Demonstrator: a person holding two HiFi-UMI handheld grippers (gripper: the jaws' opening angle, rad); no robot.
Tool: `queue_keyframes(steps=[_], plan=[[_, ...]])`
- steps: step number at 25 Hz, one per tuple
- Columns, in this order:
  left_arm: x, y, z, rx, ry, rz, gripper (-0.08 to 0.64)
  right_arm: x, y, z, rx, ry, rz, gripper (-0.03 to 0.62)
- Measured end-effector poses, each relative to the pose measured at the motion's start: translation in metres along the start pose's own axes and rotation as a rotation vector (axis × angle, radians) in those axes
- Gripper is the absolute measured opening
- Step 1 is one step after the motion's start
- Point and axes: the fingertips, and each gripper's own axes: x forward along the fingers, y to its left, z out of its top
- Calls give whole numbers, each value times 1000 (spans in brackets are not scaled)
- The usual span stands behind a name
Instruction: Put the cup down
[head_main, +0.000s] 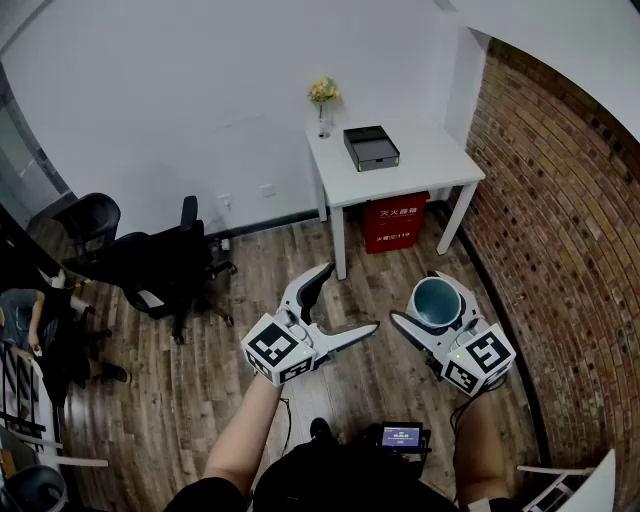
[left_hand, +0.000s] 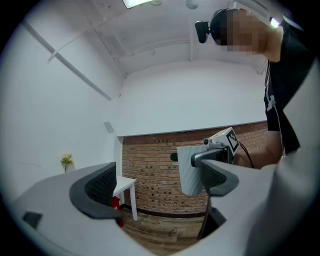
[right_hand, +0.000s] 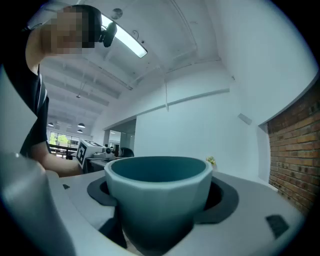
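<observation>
Head view: cup (head_main: 436, 301) held in the air, white table (head_main: 420, 172) well ahead

Released here, the teal cup would likely fall to the wooden floor (head_main: 262, 268), since only the right tongs (head_main: 420, 298) carry it, pinching its body from both sides with the rim up. Near them, the left tongs (head_main: 350, 297) are spread wide with nothing between. Farther off, the table bears a black box (head_main: 371, 148) and a flower vase (head_main: 323, 102); a landing too near its front edge could tip the cup off.
</observation>
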Motion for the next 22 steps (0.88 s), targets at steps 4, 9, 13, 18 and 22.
queue_keyframes(steps=[4, 9, 13, 18, 22], plan=[[-1, 0, 0, -3, 5, -7, 531, 2, 3, 1, -1, 1, 2, 419], [0, -2, -1, -3, 2, -10, 531, 1, 5, 0, -6, 4, 6, 419], [0, -2, -2, -5, 5, -7, 531, 0, 5, 0, 0, -3, 9, 419], [4, -3, -4, -8, 10, -4, 525, -3, 1, -2, 6, -1, 7, 419], [9, -7, -6, -10, 11, -2, 523, -8, -3, -4, 8, 2, 8, 419]])
